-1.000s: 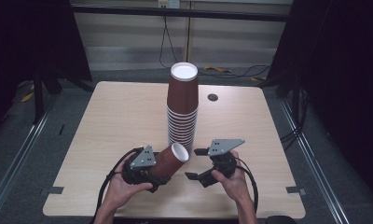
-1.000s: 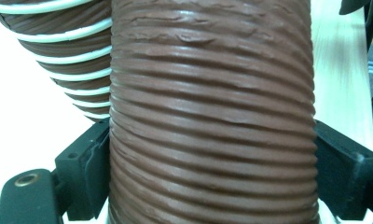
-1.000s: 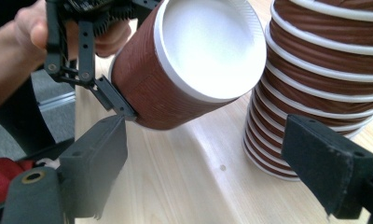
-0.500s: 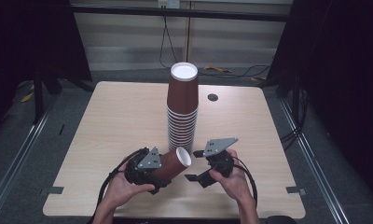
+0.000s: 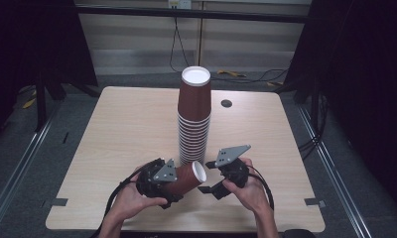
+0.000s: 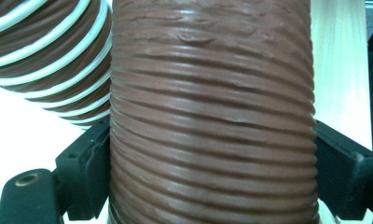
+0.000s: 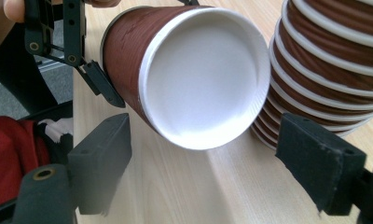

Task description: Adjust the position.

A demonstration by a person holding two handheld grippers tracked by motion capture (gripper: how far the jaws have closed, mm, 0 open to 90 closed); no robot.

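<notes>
Pale wood table (image 5: pixel 127 129) mid-frame, grey floor (image 5: pixel 18 148) around, black curtains (image 5: pixel 37 39) at the sides, cup stack (image 5: pixel 194 124) centre, left gripper (image 5: pixel 159 179) pinching a cup (image 5: pixel 184 177), right gripper (image 5: pixel 221 181) jaws spread.

no readable text, no labels, brands, numbers or signs on anything

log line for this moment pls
left gripper: shut on single cup, held sideways | right gripper: open, facing cup's white end | cup stack: upright on table
</notes>
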